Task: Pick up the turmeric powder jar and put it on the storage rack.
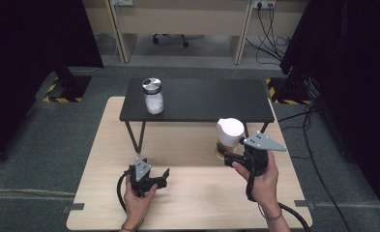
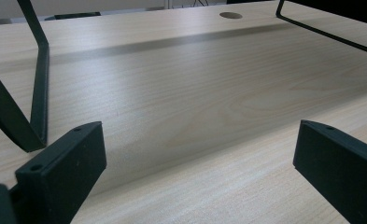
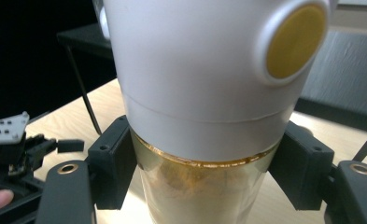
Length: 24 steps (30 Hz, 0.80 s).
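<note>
A glass jar [image 1: 229, 133] with a tall white cap and brownish powder inside stands upright between the jaws of my right gripper [image 1: 230, 155], at the right of the wooden table [image 1: 192, 203]. In the right gripper view, the jar [image 3: 200, 70] is very close. Both pads of the right gripper [image 3: 204, 175] press on the glass just under the cap. A round yellow button [image 3: 295, 41] sits on the cap's side. My left gripper [image 1: 161, 177] rests low on the table at front left, open with nothing between its jaws [image 2: 197, 163].
A low black shelf [image 1: 202, 101] on thin metal legs spans the back of the table. A glass jar with a metal lid and white contents [image 1: 153, 96] stands on its left end. One shelf leg [image 2: 36, 88] is close to my left jaw. Black curtains flank both sides.
</note>
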Tool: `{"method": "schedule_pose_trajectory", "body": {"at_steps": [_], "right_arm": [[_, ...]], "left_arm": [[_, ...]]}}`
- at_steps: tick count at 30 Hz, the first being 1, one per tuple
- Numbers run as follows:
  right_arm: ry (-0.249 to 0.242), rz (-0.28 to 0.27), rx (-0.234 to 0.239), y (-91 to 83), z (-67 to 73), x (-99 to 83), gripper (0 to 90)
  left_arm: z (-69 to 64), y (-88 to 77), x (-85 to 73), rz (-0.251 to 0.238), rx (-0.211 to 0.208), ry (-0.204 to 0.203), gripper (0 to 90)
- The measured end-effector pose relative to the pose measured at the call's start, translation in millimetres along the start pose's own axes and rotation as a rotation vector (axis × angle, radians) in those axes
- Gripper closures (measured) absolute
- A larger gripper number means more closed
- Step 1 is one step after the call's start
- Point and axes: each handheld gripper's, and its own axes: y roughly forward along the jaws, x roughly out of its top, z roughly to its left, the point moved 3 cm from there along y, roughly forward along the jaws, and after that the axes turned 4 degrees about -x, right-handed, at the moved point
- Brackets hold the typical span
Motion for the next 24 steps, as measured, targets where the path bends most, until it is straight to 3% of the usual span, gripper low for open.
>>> {"method": "schedule_pose_trajectory", "body": {"at_steps": [11, 24], "right_arm": [[-0.006, -0.016, -0.045, 3.9, 1.2, 28.5, 30.7], [0.0, -0.022, -0.124, 35.5, 2.1, 58.7, 30.7]], "left_arm": [[0.0, 0.4, 0.4, 0.002, -0.003, 0.002, 1.9], [0.2, 0.2, 0.0, -0.001, -0.003, -0.001, 1.9]]}}
